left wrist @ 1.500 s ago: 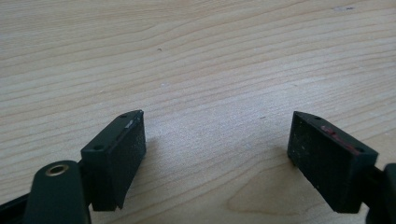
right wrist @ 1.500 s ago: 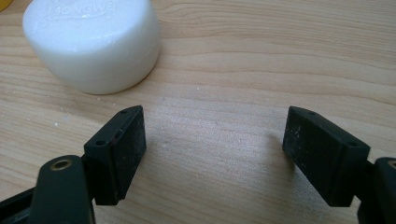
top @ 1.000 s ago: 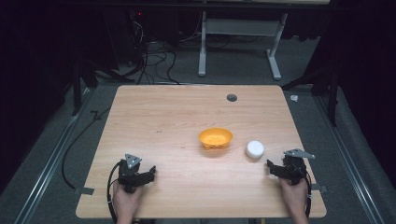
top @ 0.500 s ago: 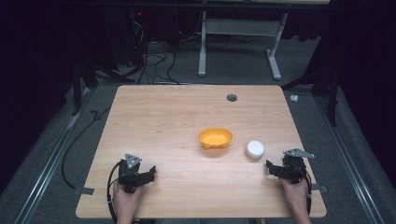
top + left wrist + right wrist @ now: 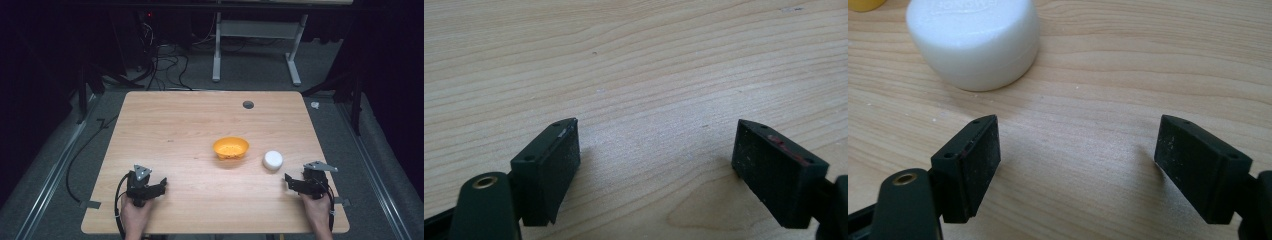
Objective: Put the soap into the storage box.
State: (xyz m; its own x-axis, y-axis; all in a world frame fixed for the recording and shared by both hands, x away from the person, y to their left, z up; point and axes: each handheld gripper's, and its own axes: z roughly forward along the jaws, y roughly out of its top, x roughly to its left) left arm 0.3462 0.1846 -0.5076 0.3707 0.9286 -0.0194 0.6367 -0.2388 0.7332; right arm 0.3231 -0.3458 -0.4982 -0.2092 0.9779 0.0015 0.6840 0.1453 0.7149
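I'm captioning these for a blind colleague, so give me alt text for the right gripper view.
The right gripper rests low over the wooden table with its two black jaws spread wide and nothing between them. A round white lidded jar stands just ahead, off to the left of the gap, and a sliver of the orange bowl shows at the top left corner.

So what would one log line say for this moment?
left gripper: open, empty | right gripper: open, near white jar | orange bowl: mid-table, untouched

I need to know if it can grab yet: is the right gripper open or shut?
Open. The right gripper's jaws stand wide apart over bare wood, with the white lidded jar beyond them, untouched.
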